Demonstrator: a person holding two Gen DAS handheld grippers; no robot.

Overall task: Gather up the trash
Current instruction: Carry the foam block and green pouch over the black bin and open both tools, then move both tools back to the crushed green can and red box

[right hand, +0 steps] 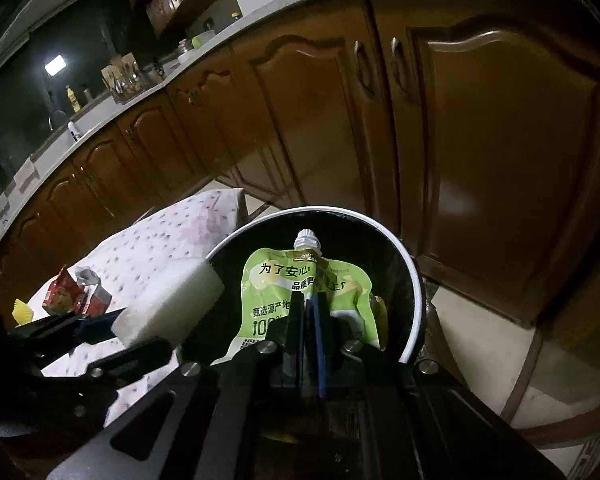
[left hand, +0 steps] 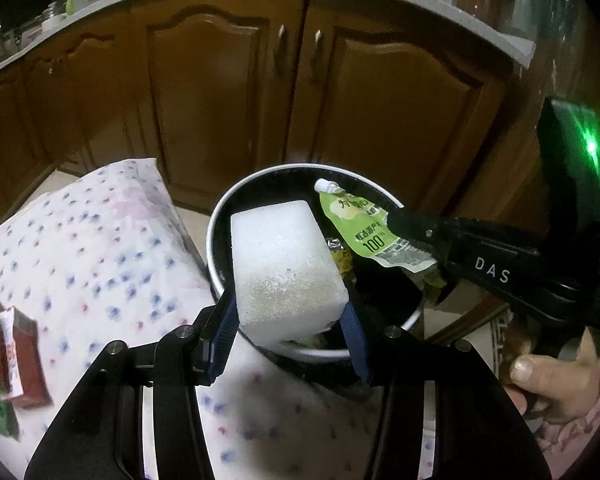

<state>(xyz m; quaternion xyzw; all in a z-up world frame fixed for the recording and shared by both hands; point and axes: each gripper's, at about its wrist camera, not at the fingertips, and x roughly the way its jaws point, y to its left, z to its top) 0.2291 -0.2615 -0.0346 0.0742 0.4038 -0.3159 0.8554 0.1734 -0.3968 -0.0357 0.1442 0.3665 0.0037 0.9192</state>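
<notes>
A white rectangular foam block (left hand: 286, 270) is being clamped between the 2 blue-padded fingers of the left gripper (left hand: 290, 320), the block jutting forward past the fingertips and being held above the near rim of the round black bin with a white rim (left hand: 216, 216). A flat green spouted drink pouch (right hand: 304, 288) is being pinched edge-on by the closed fingers of the right gripper (right hand: 310, 300), its white spout pointing away, over the bin's open mouth. Crumpled wrappers are being seen inside the bin. Left of the bin, a white dotted cloth-covered table (left hand: 100, 248) is carrying red packets (left hand: 16, 364).
</notes>
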